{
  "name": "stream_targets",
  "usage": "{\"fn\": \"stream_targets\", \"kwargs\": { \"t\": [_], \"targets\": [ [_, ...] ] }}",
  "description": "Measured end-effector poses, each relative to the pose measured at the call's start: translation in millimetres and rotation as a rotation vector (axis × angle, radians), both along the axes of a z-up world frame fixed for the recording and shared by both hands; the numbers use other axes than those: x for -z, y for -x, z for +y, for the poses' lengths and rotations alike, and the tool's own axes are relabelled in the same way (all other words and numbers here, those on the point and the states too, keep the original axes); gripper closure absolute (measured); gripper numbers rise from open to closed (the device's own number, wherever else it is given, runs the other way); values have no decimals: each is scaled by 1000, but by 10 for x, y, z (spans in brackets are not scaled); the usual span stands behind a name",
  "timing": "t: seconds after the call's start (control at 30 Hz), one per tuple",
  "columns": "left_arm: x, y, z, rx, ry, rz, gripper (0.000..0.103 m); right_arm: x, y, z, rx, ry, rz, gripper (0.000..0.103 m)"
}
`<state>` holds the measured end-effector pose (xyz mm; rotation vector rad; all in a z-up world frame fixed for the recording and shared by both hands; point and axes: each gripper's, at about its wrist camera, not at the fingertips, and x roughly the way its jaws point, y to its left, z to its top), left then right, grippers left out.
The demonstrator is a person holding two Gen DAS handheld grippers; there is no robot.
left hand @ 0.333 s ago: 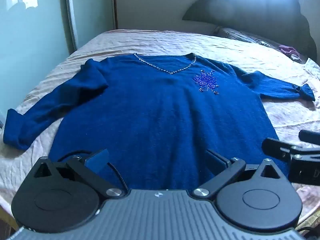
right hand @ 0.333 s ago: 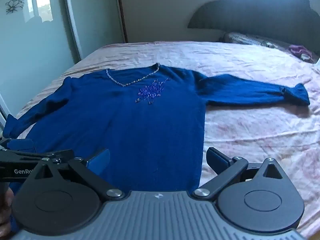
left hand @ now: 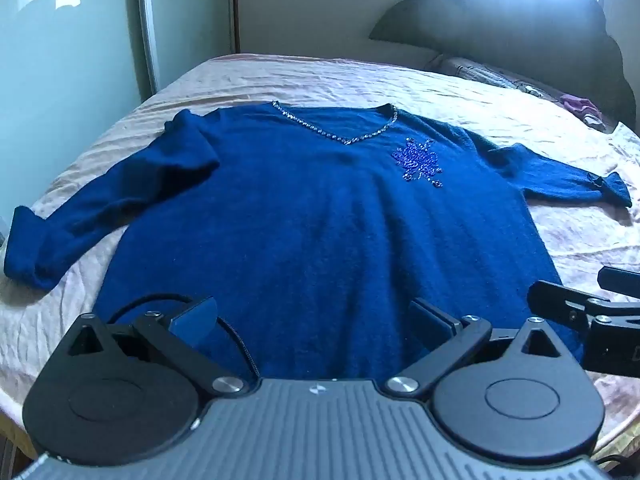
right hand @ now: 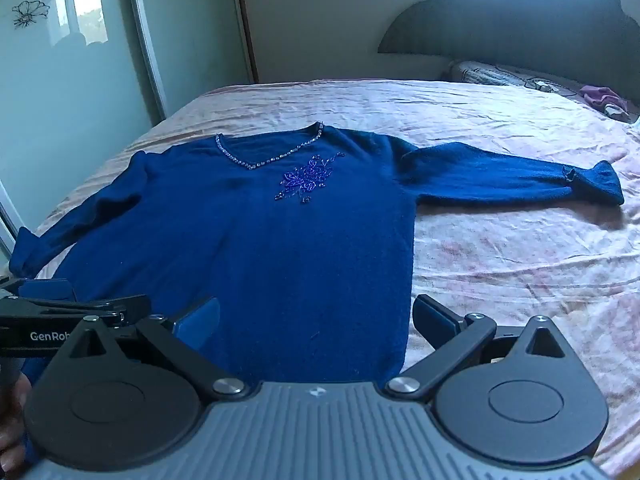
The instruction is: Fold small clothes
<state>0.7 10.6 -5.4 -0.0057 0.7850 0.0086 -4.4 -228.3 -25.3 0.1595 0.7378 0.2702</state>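
We are looking into a bedroom: pale green wardrobe doors (right hand: 80, 80) are filling the upper left of the frame, and a dark scalloped headboard (right hand: 520, 20) is standing in the upper right under a bright window. The bed (left hand: 400, 84) is taking up most of both views, its pinkish sheet lying wrinkled from edge to edge. Some pillows (right hand: 500, 76) and a small purple cloth (right hand: 602, 96) are lying at the upper right, close to the headboard.

The blue sweater (left hand: 320, 232) is lying flat and face up in the middle of the frame, its hem nearest to us and both sleeves spreading outward. In the left wrist view the left sleeve (left hand: 100, 208) is reaching down toward the left edge, and the right sleeve (right hand: 512, 180) is stretching to the right across the sheet. A beaded trim (left hand: 340, 130) is lining the V-neck, and a beaded flower (right hand: 306, 178) is sitting just below it.

At the bottom of each frame we are holding the tools. The left tool (left hand: 314, 320) is hovering over the hem with its jaws spread wide, gripping nothing. The right tool (right hand: 316, 320) is standing likewise wide apart over the sweater's lower right corner, one finger over the knit and the other over the sheet.
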Motion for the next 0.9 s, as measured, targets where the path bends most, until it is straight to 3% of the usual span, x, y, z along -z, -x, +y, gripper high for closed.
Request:
{"fn": "stream_targets", "kwargs": {
  "t": [0.9],
  "targets": [
    [116,-37,141,-76,56,41,0,86,-58,35,-65,-29,46,0]
  ]
}}
